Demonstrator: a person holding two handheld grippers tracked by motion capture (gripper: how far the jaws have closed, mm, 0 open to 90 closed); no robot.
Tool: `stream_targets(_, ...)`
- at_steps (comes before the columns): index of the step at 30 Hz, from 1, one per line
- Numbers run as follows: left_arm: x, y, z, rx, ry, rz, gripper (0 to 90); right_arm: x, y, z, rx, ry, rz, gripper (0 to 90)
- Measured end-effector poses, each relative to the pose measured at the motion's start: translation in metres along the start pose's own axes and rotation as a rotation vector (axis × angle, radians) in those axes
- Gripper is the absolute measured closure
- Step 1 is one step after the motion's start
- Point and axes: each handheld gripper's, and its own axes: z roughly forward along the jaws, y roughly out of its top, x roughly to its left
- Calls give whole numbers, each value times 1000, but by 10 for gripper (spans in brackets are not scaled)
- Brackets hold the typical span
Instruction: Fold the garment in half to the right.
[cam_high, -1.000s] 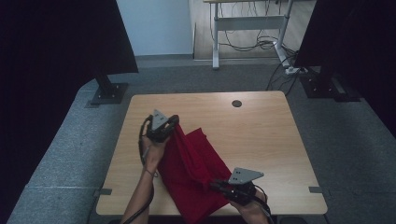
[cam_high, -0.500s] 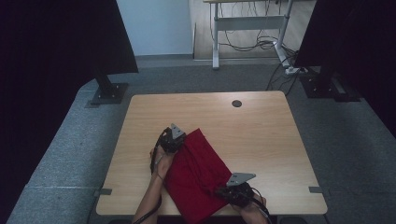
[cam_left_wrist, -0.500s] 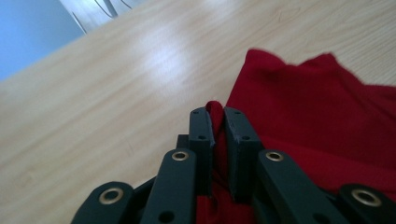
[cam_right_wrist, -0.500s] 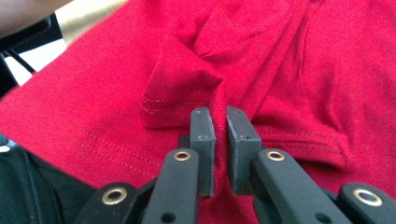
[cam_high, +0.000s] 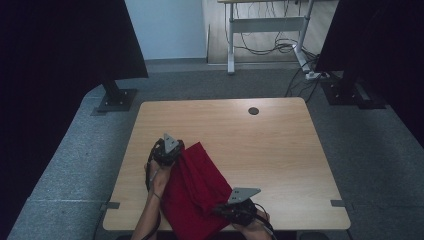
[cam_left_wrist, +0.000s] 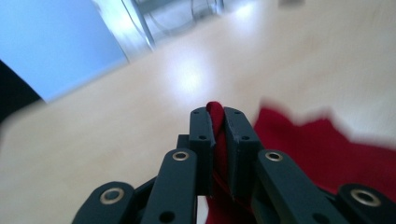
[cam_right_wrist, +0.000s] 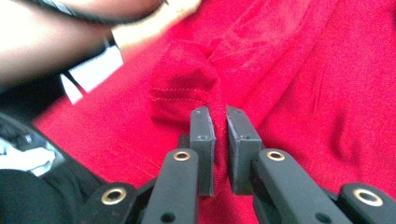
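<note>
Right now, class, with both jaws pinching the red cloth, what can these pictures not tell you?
- High view: the red cloth's near end runs past the table's edge and the bottom of the picture.
- High view: the right gripper's jaws hide behind its body and grey plate.
- Left gripper view: the left gripper is sharp; motion blur smears the cloth's edge and everything behind.

A lab or studio: black screens (cam_high: 65, 45) flank the table (cam_high: 280, 150).

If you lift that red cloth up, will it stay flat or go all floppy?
Probably floppy: the red cloth already lies in soft folds and wrinkles on the table. It looks thin where the left gripper pinches an edge, so likely light. It would probably sag between that and the right gripper.
</note>
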Motion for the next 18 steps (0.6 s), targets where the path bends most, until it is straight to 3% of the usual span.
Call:
stream_targets(1,0,8,-3,-21,0,0,828,4,12,-14,-48,-8,-15,822)
stream_targets(5,-5,17,4,-25,-24,4,822,4,17,-20,-59,-15,-27,822)
stream_targets(6,-5,17,4,-25,-24,4,822,0,16,-33,-49,-57,-35,822)
stream_targets(7,-11,5,19,12,-66,-2,822,0,16,-33,-49,-57,-35,822)
stream_targets(8,-11,5,19,12,-66,-2,819,0,16,-33,-49,-57,-35,822)
stream_targets(9,-11,5,19,12,-66,-2,819,-9,2,-31,-19,-66,5,822)
stream_targets(10,-15,-17,38,74,-114,-18,819,-9,2,-31,-19,-66,5,822)
stream_targets(11,-15,-17,38,74,-114,-18,807,-9,2,-31,-19,-66,5,822)
stream_targets(12,-15,-17,38,74,-114,-18,807,-21,-18,-22,35,-81,33,822)
stream_targets(13,-11,-34,49,101,-145,-88,807,-21,-18,-22,35,-81,33,823)
stream_targets(14,-11,-34,49,101,-145,-88,766,-21,-18,-22,35,-81,33,823)
stream_targets(15,-11,-34,49,101,-145,-88,766,-29,-29,-13,87,-77,55,823)
stream_targets(16,-5,-40,53,122,-154,-136,766,-29,-29,-13,87,-77,55,823)
stream_targets(18,-5,-40,53,122,-154,-136,732,-30,-32,-9,112,-82,52,823)
